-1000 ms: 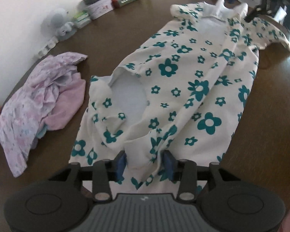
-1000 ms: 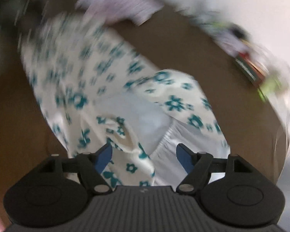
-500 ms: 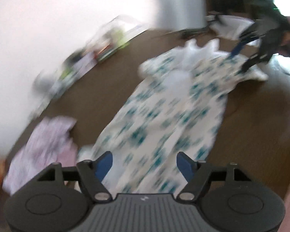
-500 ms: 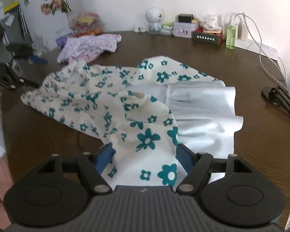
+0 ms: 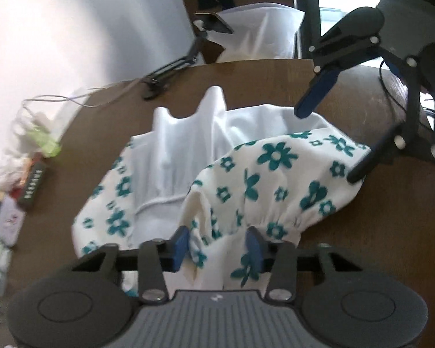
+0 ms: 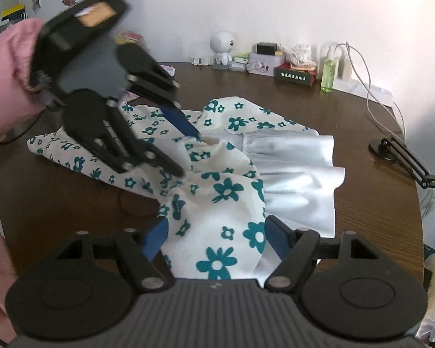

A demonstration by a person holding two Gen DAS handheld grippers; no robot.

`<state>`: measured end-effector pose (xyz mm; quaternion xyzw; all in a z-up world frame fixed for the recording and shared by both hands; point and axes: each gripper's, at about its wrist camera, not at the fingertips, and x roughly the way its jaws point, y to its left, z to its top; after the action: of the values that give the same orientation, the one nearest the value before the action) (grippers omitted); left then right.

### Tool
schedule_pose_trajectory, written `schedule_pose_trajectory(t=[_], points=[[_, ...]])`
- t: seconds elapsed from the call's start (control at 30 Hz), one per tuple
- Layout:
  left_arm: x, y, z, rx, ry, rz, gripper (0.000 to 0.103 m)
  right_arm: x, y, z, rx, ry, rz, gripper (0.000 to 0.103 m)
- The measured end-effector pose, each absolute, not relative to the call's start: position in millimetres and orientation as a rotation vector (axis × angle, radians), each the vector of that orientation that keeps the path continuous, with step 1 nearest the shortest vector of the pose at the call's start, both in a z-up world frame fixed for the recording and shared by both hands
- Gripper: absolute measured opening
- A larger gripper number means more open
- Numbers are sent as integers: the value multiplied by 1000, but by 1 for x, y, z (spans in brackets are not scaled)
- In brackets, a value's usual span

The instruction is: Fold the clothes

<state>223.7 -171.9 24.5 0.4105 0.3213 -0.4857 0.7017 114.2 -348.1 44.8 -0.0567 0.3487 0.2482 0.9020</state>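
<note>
White cotton dress w/ teal flower print (image 5: 278,174) on round dark wood table (image 5: 391,232), now bunched vs flat 1 s ago. Left gripper (image 5: 217,245) closing on gathered fold at 6 o'clock; was mid-swing. Right gripper (image 6: 214,239) spread wide over hem, pads not pressing, width unchanged

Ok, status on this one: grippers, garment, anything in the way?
Left gripper closing on a bunched fold of the floral garment. Right gripper open, cloth between its jaws. Garment part folded, white lining up. Clutter along the table's far edge only.
</note>
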Motion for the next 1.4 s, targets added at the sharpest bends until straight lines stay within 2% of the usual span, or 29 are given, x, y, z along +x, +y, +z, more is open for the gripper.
schedule_pose_trajectory(t=[0.03,0.07,0.17,0.2,0.23,0.27,0.3,0.33,0.37,0.47,0.5,0.53,0.6,0.67,0.7,0.73,0.77,0.8,0.83,0.9,0.93,0.97,1.0,1.03,1.07,1.33,1.4], points=[[226,-173,23,900,738,-1085,11,116,-346,45,-125,720,517,74],[229,-172,21,881,764,-1089,7,119,-344,45,-133,722,520,74],[234,-168,20,822,796,-1097,6,133,-338,39,-150,751,513,69],[235,-166,21,799,800,-1096,6,137,-337,37,-149,767,513,63],[237,-163,22,776,802,-1095,6,141,-337,34,-145,786,516,52],[238,-160,23,753,802,-1099,6,144,-336,32,-143,801,522,37],[239,-156,25,730,801,-1106,6,145,-336,31,-142,813,530,28],[240,-152,27,707,800,-1113,6,145,-335,31,-142,816,538,11],[241,-149,28,688,797,-1119,6,143,-335,32,-142,815,546,7],[245,-142,31,623,780,-1124,10,134,-336,42,-130,783,579,6],[247,-140,31,603,782,-1126,19,132,-337,47,-120,768,588,6],[248,-139,32,583,783,-1129,41,130,-338,51,-113,754,590,6],[246,-140,30,599,769,-1118,62,127,-340,60,-101,727,591,6],[243,-143,27,630,758,-1109,61,125,-341,70,-89,701,600,5],[242,-145,24,641,768,-1116,55,125,-341,75,-82,689,611,4],[243,-147,21,650,785,-1125,38,123,-340,79,-81,674,623,4],[243,-148,18,660,803,-1135,27,122,-339,84,-84,659,633,4],[244,-150,14,671,818,-1144,6,121,-338,88,-87,644,643,4],[243,-150,12,681,821,-1150,7,121,-337,90,-102,637,635,4],[239,-148,13,675,804,-1165,7,123,-333,88,-138,638,590,19],[238,-145,15,658,789,-1172,7,126,-332,82,-148,653,566,55],[236,-142,18,638,773,-1176,7,130,-331,76,-156,672,544,84],[235,-139,21,621,756,-1180,7,133,-331,70,-163,690,523,84],[233,-135,24,607,737,-1185,7,136,-330,63,-162,706,516,77],[230,-131,28,595,715,-1192,6,138,-330,59,-150,715,515,75],[194,-93,64,494,585,-1315,6,136,-323,38,-204,701,573,77],[190,-89,67,473,594,-1339,6,127,-316,36,-263,690,617,72]])
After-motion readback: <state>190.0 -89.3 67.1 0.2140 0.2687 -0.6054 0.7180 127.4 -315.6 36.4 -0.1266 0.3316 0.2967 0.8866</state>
